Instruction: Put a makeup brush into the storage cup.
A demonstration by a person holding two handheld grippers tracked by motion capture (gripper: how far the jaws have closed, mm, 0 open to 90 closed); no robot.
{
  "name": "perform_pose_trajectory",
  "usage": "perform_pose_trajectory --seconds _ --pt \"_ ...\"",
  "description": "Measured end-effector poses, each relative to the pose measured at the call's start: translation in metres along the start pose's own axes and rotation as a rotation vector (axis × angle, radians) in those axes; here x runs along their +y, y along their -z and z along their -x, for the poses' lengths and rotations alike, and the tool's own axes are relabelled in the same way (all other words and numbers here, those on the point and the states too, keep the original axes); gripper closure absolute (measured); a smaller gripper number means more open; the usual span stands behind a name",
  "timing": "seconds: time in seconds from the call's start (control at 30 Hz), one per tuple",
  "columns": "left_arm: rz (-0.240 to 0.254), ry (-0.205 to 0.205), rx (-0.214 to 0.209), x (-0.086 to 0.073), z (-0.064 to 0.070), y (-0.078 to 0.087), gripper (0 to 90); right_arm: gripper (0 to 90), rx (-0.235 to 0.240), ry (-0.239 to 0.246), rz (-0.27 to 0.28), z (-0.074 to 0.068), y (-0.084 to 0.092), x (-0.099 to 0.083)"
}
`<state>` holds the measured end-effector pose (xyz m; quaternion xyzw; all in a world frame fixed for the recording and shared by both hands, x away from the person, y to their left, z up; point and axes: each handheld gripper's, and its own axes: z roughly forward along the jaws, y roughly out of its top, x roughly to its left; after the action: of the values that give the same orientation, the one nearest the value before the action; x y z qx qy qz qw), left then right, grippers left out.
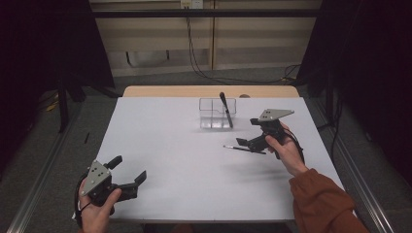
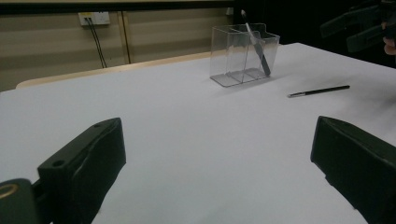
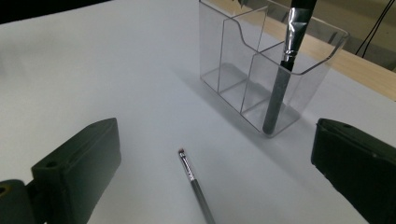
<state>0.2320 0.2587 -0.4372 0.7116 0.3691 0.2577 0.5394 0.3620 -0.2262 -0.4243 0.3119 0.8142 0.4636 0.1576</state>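
The brush (image 3: 196, 184) lay flat on the counter (image 1: 170, 155) near the organizer (image 3: 261, 70), between the right gripper's (image 1: 248, 142) spread fingers; the left gripper (image 1: 127, 171) was open too.

The organizer (image 3: 261, 70) is clear glossy plastic. The brush (image 3: 196, 184) on the table (image 3: 93, 70) has a shiny metal ferrule and a dark, seemingly matt handle. The table top is smooth matt white with a wooden far edge. Both tools' jaws look matt black plastic.
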Motion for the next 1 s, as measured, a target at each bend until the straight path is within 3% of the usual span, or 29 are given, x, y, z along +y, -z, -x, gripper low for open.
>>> perform_pose_trajectory --seconds 0.2,0.43,0.63,1.0 --pt "0.001 0.008 0.007 0.000 -0.001 0.001 3.0 2.7 0.021 0.000 -0.075 0.007 -0.006 0.008" --pt "-0.005 0.006 -0.007 0.000 0.000 -0.001 3.0 3.9 0.078 0.039 -0.233 0.008 -0.018 0.013" --pt "-0.002 0.009 -0.009 0.000 0.000 -0.003 3.0 3.7 0.085 0.075 -0.352 0.006 -0.028 0.015" --pt "-0.010 -0.006 -0.022 0.001 0.000 -0.005 3.0 4.9 0.114 0.105 -0.482 0.007 -0.041 0.021"
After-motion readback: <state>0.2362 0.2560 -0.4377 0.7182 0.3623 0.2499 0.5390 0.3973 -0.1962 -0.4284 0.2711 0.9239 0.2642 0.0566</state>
